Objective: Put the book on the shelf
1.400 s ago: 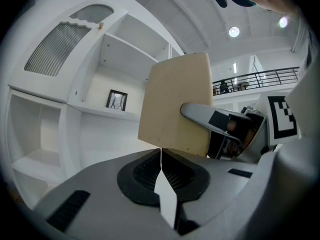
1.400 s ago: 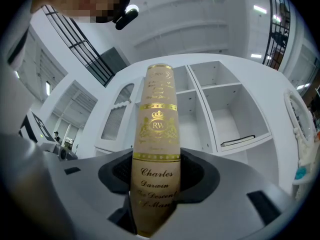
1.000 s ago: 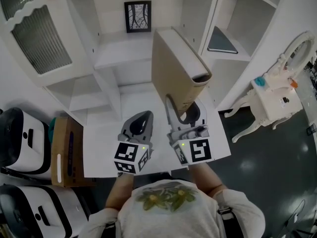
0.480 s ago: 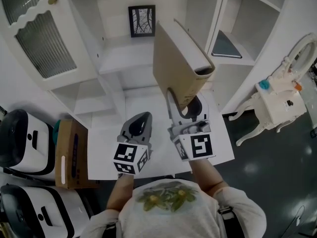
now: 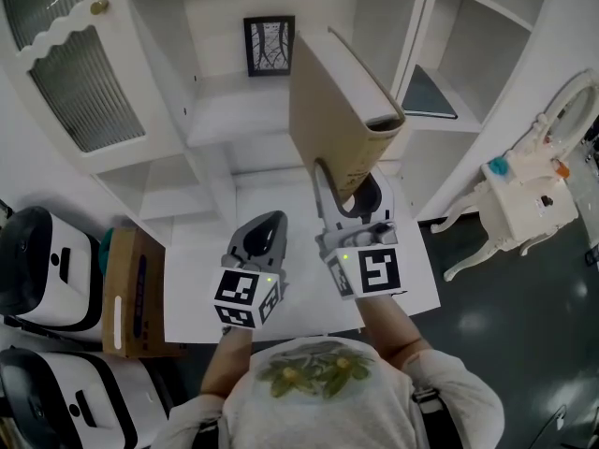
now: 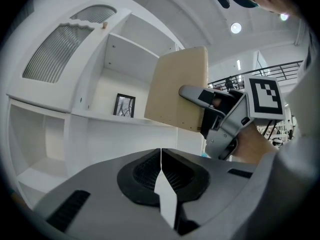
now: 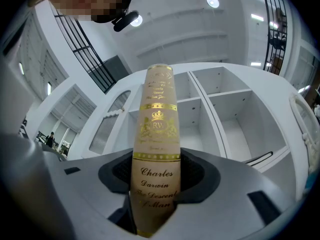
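A tan hardback book (image 5: 335, 118) stands upright in the air in front of the white shelf unit (image 5: 229, 106). My right gripper (image 5: 348, 195) is shut on its lower end, one jaw on each cover. In the right gripper view the spine (image 7: 155, 149) with gold lettering fills the gap between the jaws. My left gripper (image 5: 264, 234) hovers lower, to the left of the book, its jaws closed together with nothing between them. From the left gripper view, the book (image 6: 178, 95) and the right gripper (image 6: 212, 104) appear up and to the right.
A small framed picture (image 5: 269, 46) leans at the back of a middle shelf. A dark flat book (image 5: 430, 95) lies on a right-hand shelf. A cabinet door with ribbed glass (image 5: 64, 68) stands open at left. A cardboard box (image 5: 131, 293) sits beside the white table (image 5: 299, 293); a white ornate side table (image 5: 524, 199) stands at right.
My right gripper has lifted the book a little higher toward the shelves. The left gripper has stayed where it was.
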The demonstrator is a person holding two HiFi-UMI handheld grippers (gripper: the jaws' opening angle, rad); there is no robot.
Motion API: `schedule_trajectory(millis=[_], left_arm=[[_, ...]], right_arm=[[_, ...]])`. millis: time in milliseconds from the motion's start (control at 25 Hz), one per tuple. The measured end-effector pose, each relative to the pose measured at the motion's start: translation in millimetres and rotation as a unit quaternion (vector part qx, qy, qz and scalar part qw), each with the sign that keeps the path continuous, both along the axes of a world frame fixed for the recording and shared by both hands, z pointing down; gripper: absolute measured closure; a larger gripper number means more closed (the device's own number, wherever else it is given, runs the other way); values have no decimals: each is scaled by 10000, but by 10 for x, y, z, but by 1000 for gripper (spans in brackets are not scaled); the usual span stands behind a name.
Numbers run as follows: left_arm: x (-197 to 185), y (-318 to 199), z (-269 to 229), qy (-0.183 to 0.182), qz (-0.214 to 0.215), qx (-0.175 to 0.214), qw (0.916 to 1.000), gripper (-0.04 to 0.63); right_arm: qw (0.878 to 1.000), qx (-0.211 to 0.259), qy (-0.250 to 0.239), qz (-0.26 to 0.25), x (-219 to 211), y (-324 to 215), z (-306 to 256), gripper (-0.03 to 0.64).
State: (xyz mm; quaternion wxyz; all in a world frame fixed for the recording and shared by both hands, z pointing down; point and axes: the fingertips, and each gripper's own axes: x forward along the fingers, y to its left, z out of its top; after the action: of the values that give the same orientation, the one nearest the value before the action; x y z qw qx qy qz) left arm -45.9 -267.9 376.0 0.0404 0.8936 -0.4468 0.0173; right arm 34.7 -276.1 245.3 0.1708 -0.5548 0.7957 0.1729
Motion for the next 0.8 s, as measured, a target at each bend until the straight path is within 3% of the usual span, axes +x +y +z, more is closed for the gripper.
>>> schedule_trajectory(millis=[800], left_arm=[[61,-203,-64,-12,-33,-11,10000,563]], right_arm=[[10000,-71,54,-5,6,-327,-98,396]])
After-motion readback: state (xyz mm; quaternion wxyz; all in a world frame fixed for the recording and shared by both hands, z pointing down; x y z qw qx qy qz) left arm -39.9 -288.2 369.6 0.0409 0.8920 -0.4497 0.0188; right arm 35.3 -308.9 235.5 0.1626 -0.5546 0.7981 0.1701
